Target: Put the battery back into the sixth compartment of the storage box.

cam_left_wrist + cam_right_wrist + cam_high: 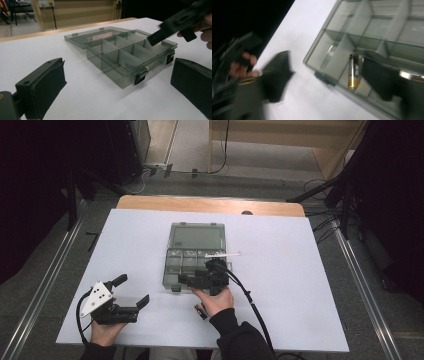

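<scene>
Two grippers are at work on a white table, each one held in a hand of the person. At the middle of the table lies a transparent grey organiser box, its lid folded back flat toward 12 o'clock and its compartments open to the top. The right gripper is over the near edge of the box, at about 6 o'clock of it, with the right hand behind it. In the right gripper view one battery (gold and black, standing nearly upright in that picture) lies in a compartment at the box's near edge, between the two blurred jaws; the jaws stand wide and their pads do not press on it. The left gripper rests apart from the box, at about 8 o'clock of it, near the front left of the table, held by the left hand. Its jaws are wide open and there is nothing between them; in the left gripper view the box is seen ahead between the two black pads. One small dark object lies on the table just beside the right hand, at 6 o'clock of the box; it is too small to tell what it is.
</scene>
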Available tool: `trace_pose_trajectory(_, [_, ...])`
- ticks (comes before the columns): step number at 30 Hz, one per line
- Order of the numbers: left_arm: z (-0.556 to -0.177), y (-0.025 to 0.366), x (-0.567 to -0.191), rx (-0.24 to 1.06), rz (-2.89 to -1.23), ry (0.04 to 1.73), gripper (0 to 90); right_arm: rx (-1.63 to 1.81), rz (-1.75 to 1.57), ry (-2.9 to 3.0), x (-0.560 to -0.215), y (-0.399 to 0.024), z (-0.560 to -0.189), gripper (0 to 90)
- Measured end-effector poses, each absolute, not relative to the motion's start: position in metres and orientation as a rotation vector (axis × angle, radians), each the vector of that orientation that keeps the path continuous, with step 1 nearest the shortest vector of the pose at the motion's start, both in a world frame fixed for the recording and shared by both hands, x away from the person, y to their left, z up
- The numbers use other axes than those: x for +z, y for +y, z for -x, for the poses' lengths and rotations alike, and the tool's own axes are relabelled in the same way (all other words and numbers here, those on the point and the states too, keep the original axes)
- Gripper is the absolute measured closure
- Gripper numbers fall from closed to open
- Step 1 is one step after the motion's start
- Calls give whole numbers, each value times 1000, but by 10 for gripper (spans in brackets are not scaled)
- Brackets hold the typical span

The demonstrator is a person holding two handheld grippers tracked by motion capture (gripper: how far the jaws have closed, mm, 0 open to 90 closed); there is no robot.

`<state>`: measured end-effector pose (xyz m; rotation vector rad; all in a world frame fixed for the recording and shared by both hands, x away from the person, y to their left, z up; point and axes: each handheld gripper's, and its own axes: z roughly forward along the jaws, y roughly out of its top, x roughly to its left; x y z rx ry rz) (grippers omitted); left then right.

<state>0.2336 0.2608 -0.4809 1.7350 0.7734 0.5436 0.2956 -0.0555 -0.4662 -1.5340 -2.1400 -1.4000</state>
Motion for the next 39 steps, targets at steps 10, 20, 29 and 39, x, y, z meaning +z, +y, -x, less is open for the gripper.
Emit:
trace_pose_trajectory(10, [-234, 261, -481, 544, -1738, 775, 0, -1380, 1425, -2431, -454, -60, -278, 0])
trace_pose_trajectory(20, [-234, 260, -481, 548, -1742, 774, 0, -1209, 1384, -2600, -453, -61, -269, 3])
trace_pose_trajectory(29, [-234, 260, -482, 552, -1749, 775, 0, -987, 1357, -2766, -454, -62, -262, 7])
trace_pose_trajectory(39, [-233, 260, -482, 551, -1749, 770, 0, -851, 1346, -2830, -454, -60, -258, 7])
